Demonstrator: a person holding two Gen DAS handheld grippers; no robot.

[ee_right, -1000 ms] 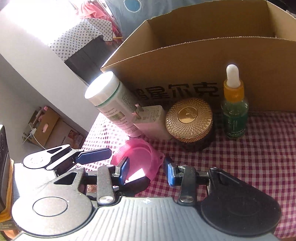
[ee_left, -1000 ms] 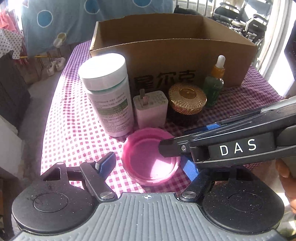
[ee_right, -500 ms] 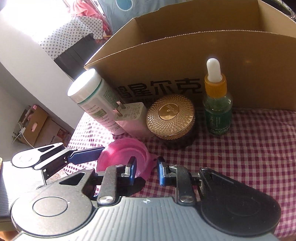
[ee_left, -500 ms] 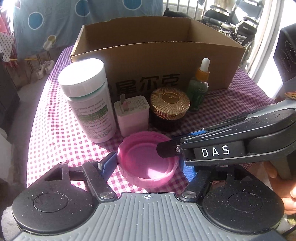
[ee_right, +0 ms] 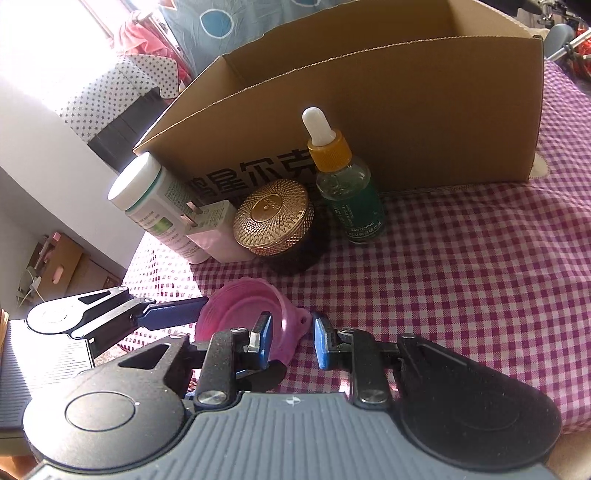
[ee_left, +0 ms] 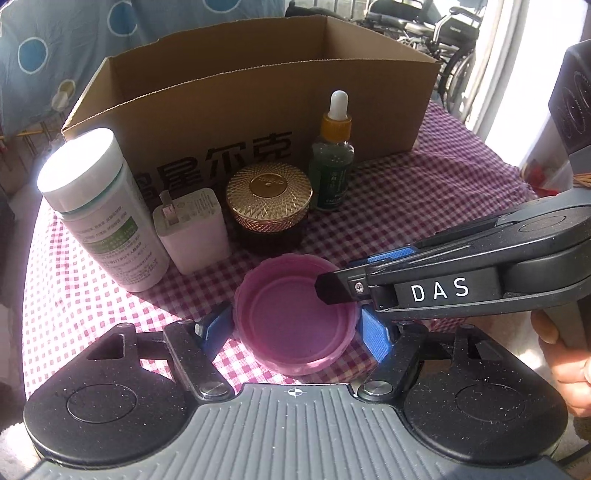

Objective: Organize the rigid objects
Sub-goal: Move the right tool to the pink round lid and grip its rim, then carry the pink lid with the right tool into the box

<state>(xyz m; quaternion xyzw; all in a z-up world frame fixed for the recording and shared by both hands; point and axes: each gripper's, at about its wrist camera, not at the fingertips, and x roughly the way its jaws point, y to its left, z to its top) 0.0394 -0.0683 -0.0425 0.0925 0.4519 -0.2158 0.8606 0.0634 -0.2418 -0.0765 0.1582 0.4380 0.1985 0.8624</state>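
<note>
A pink round lid lies open side up on the checked cloth. My left gripper is closed on its two sides, the blue pads touching the rim. My right gripper straddles the lid's near rim, one finger inside, one outside, with a gap still showing on the outer side. In the left wrist view the right gripper's finger reaches over the lid from the right.
Behind the lid stand a white bottle, a pink charger, a gold-lidded jar and a green dropper bottle. An open cardboard box stands behind them. A wheelchair is beyond the table.
My left gripper has closed from open onto the pink lid's sides. My right gripper's fingers have narrowed around the lid's rim. Both views have shifted slightly.
</note>
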